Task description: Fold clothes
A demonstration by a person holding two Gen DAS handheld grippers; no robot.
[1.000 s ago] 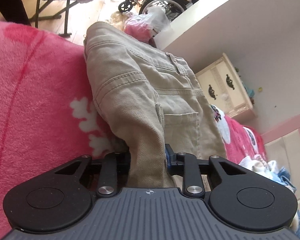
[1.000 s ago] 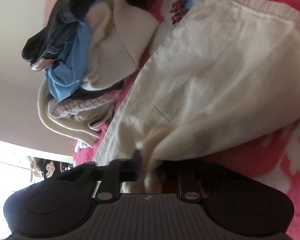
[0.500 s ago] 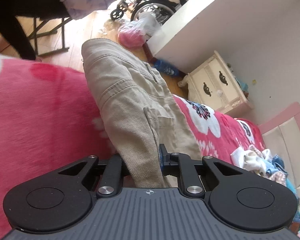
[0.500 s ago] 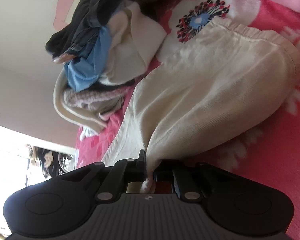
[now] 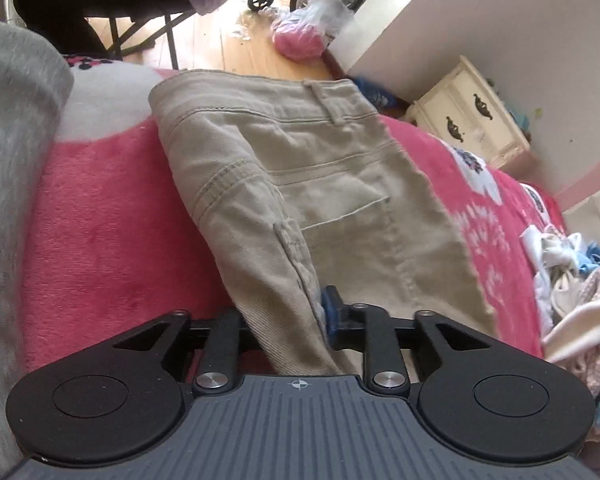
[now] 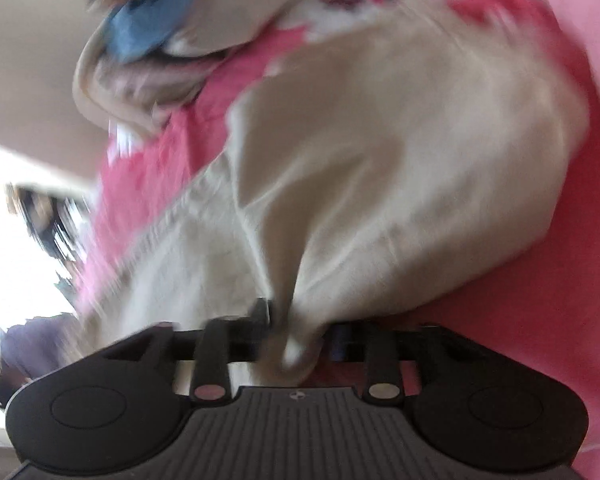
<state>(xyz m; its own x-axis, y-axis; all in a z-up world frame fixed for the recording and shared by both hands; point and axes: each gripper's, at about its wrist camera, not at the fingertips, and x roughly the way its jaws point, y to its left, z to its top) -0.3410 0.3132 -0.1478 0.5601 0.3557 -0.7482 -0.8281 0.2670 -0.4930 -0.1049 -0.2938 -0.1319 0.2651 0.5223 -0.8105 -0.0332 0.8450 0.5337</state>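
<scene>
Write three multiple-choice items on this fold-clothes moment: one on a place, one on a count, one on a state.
1. The khaki trousers lie on: A) the wooden floor B) the pink floral blanket C) a chair seat.
2. Dark handles showing on the cream nightstand: A) none B) two C) five.
3. The left tool: A) hangs empty B) grips a hanger C) has trouser fabric between its jaws.
Key: 1 B, pink pile shows on both sides of them; 2 B, one on each drawer front; 3 C, khaki fabric fills the gap, though the jaws have just been opening.
</scene>
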